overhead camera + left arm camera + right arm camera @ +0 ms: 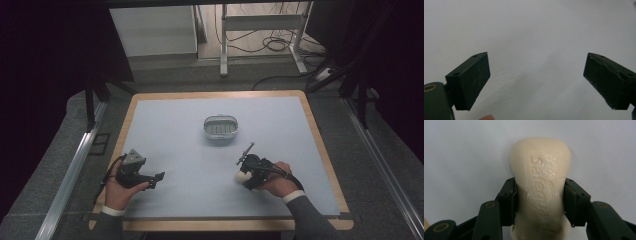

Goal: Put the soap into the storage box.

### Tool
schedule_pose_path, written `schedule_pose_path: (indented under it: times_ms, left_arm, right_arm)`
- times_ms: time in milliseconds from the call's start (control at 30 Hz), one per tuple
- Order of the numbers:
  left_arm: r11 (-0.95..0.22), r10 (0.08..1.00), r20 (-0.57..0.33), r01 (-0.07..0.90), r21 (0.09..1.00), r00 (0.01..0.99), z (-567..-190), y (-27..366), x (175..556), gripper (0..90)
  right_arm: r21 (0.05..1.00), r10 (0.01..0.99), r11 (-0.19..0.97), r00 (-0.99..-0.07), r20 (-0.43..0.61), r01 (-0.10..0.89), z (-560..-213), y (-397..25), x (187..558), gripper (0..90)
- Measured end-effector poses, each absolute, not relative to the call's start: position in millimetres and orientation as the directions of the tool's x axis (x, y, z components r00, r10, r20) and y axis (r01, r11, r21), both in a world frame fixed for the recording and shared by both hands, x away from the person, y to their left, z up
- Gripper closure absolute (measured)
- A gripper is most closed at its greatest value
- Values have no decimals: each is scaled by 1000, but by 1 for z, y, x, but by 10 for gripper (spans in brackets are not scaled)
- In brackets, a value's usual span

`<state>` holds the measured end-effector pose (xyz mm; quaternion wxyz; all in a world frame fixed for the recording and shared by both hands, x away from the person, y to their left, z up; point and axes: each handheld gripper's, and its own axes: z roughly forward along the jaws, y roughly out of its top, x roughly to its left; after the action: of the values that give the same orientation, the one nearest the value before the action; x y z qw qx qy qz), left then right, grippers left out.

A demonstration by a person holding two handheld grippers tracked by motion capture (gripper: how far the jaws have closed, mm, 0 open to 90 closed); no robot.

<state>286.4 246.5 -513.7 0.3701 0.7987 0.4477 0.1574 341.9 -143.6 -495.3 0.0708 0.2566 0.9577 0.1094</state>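
Soap is what we are working with. From the high view we see the right gripper (246, 176) near the right of the tabletop (175, 130), holding a pale bar of soap (242, 176) just above or on the blue-grey surface; we cannot tell from here whether it touches. Farther off, near the middle, sits an oval soap dish (220, 128), well apart from the bar. The left gripper (150, 178) rests near the left, away from both. From this height we cannot make out how the right fingers sit on the bar.

Our left gripper view gives what the high view does not: the two black fingers (470, 81) stand wide apart with bare tabletop between them. A fingertip of our hand is cut off at the bottom edge.

Our right gripper view shows the fingers (507, 201) clamped on the two long sides of the soap (540, 187), its far end jutting past them. Raised lettering runs along its top face, partly hidden at the bottom edge and hard to read.
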Motion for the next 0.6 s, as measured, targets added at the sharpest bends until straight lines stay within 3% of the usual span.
schedule_pose_path:
  times_ms: [600]
  left_arm:
    - [-323, 829, -82, 594, 737, 553, -513, 248, 286, 74]
  right_arm:
    - [319, 519, 829, -845, -128, 460, -461, -155, 348, 491]
